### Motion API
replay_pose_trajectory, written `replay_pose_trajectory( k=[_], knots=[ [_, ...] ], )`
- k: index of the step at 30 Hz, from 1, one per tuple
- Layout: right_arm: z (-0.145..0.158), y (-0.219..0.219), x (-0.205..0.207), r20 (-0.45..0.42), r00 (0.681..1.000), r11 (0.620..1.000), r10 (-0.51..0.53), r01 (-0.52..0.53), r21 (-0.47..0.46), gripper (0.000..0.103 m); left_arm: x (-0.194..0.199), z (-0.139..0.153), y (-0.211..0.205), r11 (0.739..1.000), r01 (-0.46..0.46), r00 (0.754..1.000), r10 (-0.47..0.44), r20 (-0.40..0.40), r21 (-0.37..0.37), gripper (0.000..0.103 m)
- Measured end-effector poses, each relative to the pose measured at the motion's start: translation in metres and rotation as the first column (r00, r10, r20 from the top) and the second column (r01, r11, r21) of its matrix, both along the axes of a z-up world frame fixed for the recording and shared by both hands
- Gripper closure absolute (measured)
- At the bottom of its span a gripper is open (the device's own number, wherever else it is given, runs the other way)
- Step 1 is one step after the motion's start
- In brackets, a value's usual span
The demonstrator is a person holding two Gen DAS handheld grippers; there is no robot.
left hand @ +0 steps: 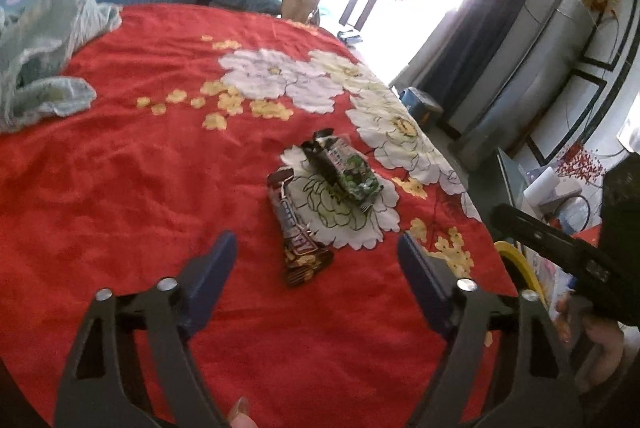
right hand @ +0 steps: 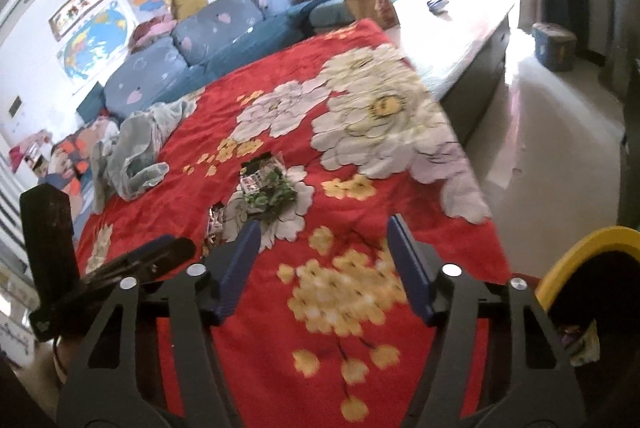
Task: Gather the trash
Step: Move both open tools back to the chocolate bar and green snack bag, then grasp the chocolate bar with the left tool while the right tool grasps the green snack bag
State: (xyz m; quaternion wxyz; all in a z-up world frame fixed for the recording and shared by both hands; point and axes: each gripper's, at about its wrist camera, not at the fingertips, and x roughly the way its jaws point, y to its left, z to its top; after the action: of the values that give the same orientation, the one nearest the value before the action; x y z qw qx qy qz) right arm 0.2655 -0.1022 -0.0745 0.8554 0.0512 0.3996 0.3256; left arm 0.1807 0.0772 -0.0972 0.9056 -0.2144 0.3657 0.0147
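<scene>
On the red floral blanket (left hand: 140, 188), I see two pieces of trash: a brown candy wrapper (left hand: 298, 232) lying at 12 o'clock just beyond my left gripper (left hand: 316, 260), and a green snack packet (left hand: 344, 168) touching its far end at 1 o'clock; left jaws spread wide, holding nothing; my right gripper (right hand: 322, 248) is likewise released and empty over the blanket; a yellow-rimmed bin (right hand: 588, 248) sits at 3 o'clock; a crumpled pale cloth (left hand: 44, 56) lies at 10 o'clock.
</scene>
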Motion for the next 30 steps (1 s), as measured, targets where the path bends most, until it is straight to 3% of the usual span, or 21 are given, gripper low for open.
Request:
replay_pose_trajectory(
  k=[5,13,19,23,30],
  knots=[
    [-0.011,0.032,0.019,-0.051,0.996,0.997,0.078,-0.079,-0.011,0.065,0.010,-0.014,0.003,0.999,0.004,0.999,-0.006,-0.035,-0.052,0.043],
    [-0.027,0.066,0.040,-0.092,0.989,0.991,0.118,-0.124,-0.054,0.067,0.016,-0.027,0.005,0.998,-0.004,0.999,0.001,-0.053,-0.063,0.057],
    [-0.038,0.083,0.053,-0.115,0.985,0.988,0.126,-0.135,-0.076,0.068,0.016,-0.032,0.008,0.997,-0.014,0.998,0.010,-0.055,-0.070,0.074],
    [-0.044,0.092,0.058,-0.123,0.984,0.987,0.130,-0.140,-0.073,0.068,0.015,-0.032,0.010,0.997,-0.008,0.999,0.004,-0.050,-0.078,0.075],
    [-0.049,0.090,0.047,-0.115,0.982,0.987,0.150,-0.156,-0.045,0.091,0.013,-0.032,0.012,0.996,-0.003,0.999,-0.001,-0.043,-0.093,0.075]
  ],
)
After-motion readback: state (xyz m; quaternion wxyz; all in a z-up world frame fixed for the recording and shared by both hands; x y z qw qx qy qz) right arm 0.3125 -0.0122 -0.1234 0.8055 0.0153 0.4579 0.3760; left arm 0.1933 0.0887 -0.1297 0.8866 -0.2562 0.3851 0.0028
